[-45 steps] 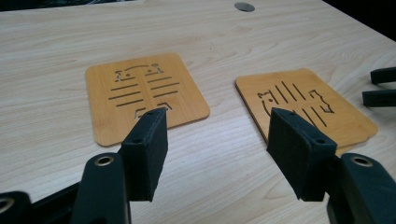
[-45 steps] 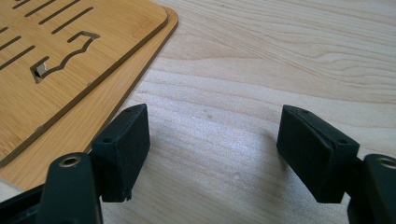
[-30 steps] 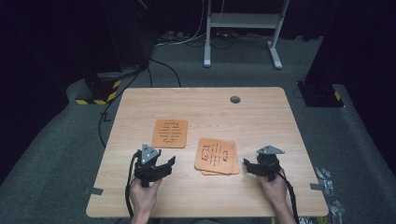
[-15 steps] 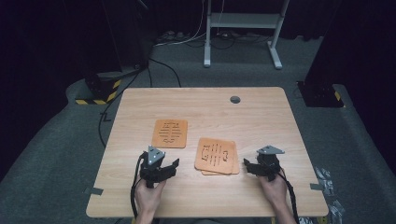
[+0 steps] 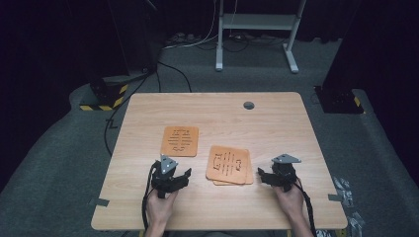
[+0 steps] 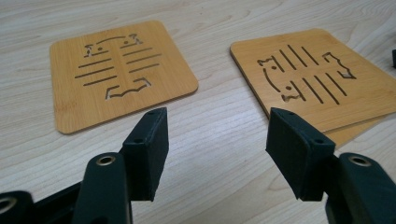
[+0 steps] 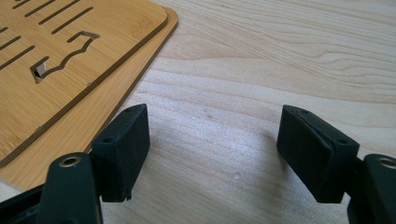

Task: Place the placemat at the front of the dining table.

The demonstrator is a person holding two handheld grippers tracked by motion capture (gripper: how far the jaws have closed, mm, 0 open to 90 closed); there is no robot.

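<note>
Looking down from the high view, the wooden table (image 5: 276,123) had two spots of bamboo coasters on it: a single coaster (image 5: 180,140) lying flat a bit left of the middle, and a small stack of coasters (image 5: 229,166) just to its right and nearer the person, with the top one sitting slightly skewed so the edge of the one underneath stuck out. Both had slots and little cut-out shapes through them. The left gripper (image 5: 179,176) sat low over the table near the front edge, just left of the stack, and in the left gripper view its jaws were spread wide with nothing but bare tabletop between them, the single coaster (image 6: 119,72) ahead on the left and the stack (image 6: 317,77) ahead on the right. The right gripper (image 5: 264,176) rested close to the stack's right edge, pointing at it, jaws spread too and pinching nothing; in the right gripper view the stack's corner (image 7: 70,56) lay just beside the left-hand jaw, not touching the pads as far as I could tell.
</note>
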